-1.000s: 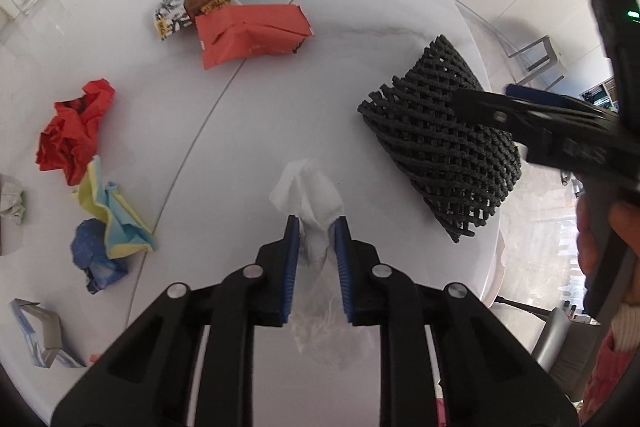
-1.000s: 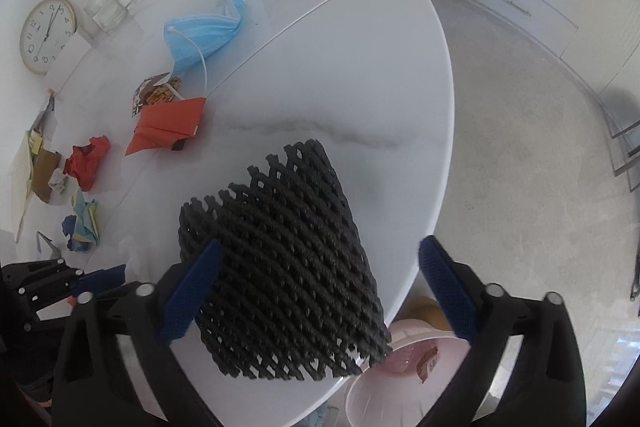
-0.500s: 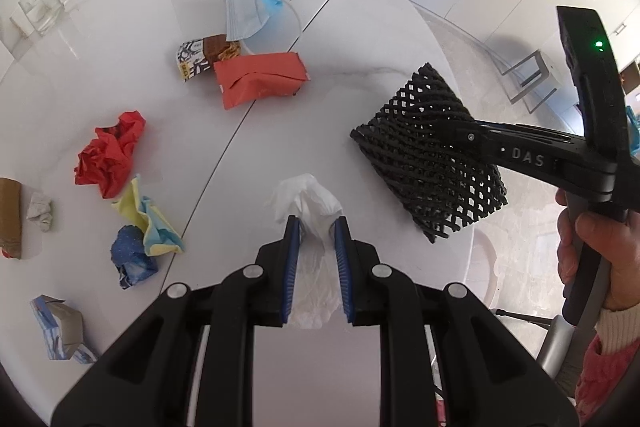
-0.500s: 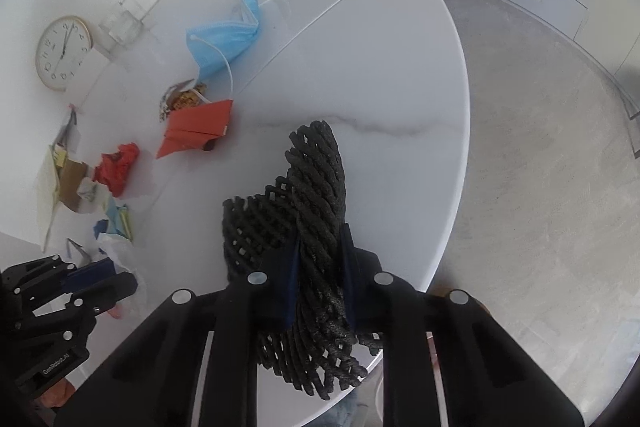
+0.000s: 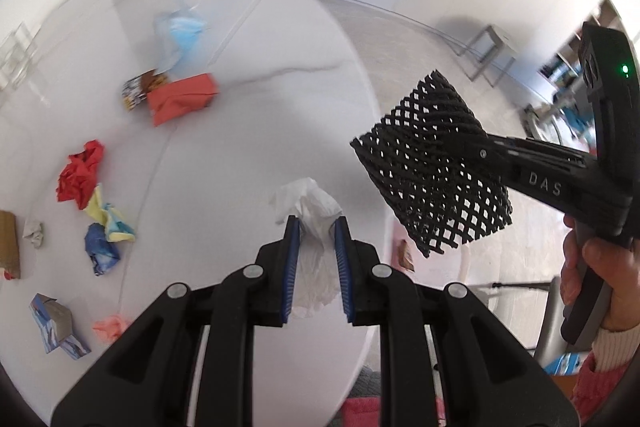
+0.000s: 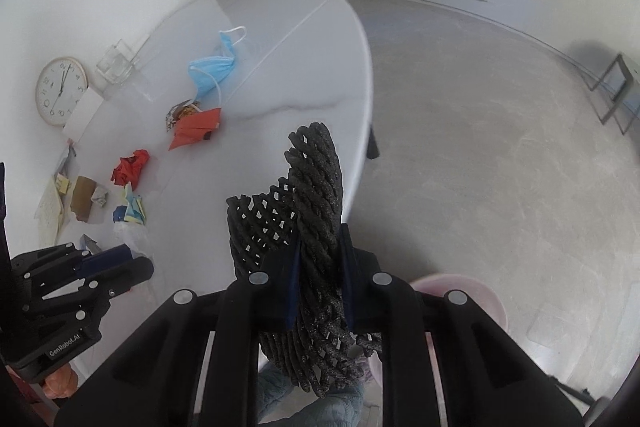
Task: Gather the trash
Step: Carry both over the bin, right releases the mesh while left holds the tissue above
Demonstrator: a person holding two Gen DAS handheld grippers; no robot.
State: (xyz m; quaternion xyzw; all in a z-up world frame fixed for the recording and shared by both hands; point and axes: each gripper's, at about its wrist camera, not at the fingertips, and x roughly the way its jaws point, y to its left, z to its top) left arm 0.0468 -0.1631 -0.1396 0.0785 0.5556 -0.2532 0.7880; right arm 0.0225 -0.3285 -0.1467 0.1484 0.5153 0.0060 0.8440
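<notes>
My left gripper (image 5: 316, 227) is shut on a crumpled white tissue (image 5: 308, 199) and holds it above the near edge of the white oval table (image 5: 240, 147). My right gripper (image 6: 318, 239) is shut on a black foam net (image 6: 316, 171), which hangs off the table past its right edge. The net (image 5: 432, 163) also shows in the left wrist view, with the right gripper (image 5: 476, 151) and a hand behind it. The left gripper (image 6: 120, 259) appears at the lower left of the right wrist view.
Still on the table are a red paper ball (image 5: 80, 175), an orange-red packet (image 5: 182, 99), a blue face mask (image 5: 180, 31), yellow and blue scraps (image 5: 106, 227) and a small carton (image 5: 56, 323). A pink bin (image 6: 476, 291) stands on the floor beside the table. A clock (image 6: 60, 91) leans at the far left.
The right gripper closed on the black net and lifted it off the table toward the right edge. The left gripper rose with the tissue in it.
</notes>
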